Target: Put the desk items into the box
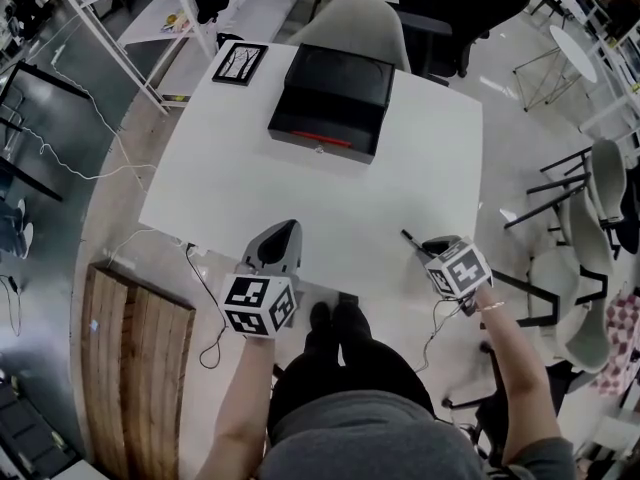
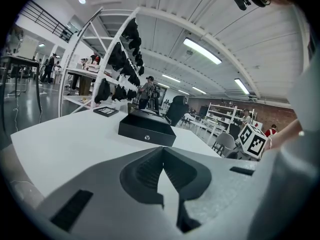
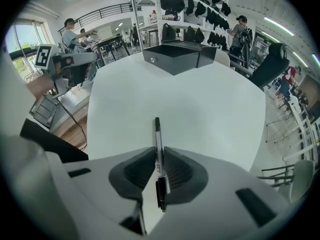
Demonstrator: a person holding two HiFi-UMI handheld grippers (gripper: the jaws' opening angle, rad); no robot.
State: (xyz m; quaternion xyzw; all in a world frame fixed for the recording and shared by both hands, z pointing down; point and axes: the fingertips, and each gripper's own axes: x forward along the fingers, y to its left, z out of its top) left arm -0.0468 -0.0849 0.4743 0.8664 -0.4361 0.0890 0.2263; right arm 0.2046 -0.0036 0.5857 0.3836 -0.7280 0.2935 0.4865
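A black open box [image 1: 330, 98] sits at the far middle of the white table [image 1: 400, 178]; it also shows in the left gripper view [image 2: 146, 129] and the right gripper view [image 3: 175, 56]. Near the table's front right edge, my right gripper [image 3: 158, 151] is shut on a black-capped pen [image 3: 157, 139], which lies lengthwise between the pads and sticks out ahead. In the head view the pen [image 1: 410, 238] pokes out left of that gripper [image 1: 428, 246]. My left gripper [image 2: 162, 154] is shut and empty at the front edge [image 1: 289, 230].
A framed picture [image 1: 240, 63] lies at the table's far left corner. A grey chair [image 1: 358, 23] stands behind the box. Cables [image 1: 205, 298] and a wooden pallet [image 1: 135, 368] are on the floor at the left; more chairs [image 1: 590, 268] stand to the right.
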